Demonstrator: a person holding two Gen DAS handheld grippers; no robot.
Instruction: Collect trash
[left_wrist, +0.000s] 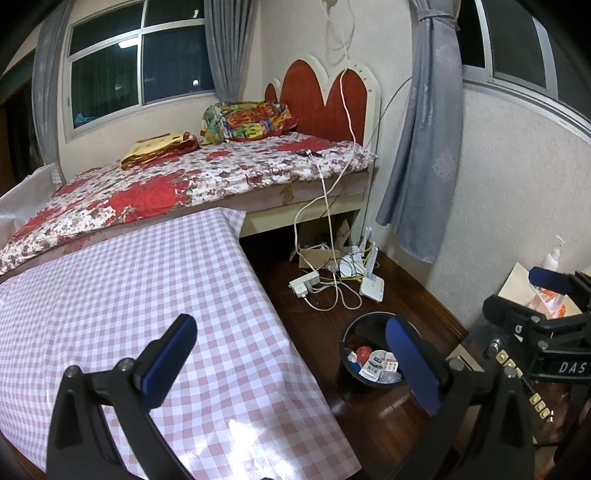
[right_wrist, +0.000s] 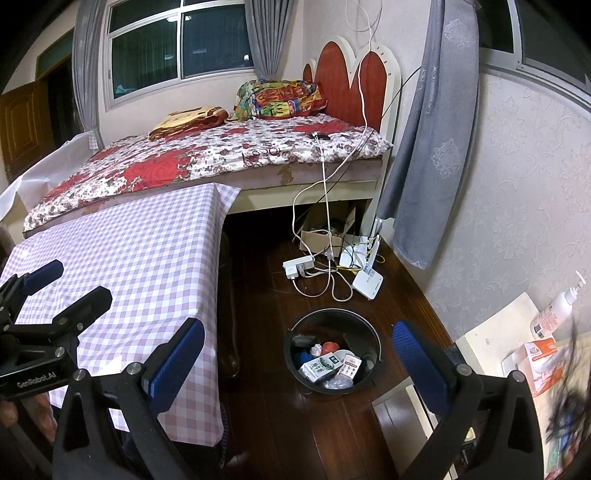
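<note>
Both grippers, left (left_wrist: 291, 354) and right (right_wrist: 299, 358), have jaws spread wide, empty, above the trash bucket (right_wrist: 332, 350).

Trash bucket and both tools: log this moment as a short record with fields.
bucket: black trash bucket on the dark wood floor, right of the table
contents: cartons, wrappers, a red item; not full
table: checked cloth, no trash seen on it
left tool: open, holds nothing, above the table's edge
right tool: open, holds nothing, bucket seen between its fingers
nearby: power strip and router on the floor beyond the bucket
</note>
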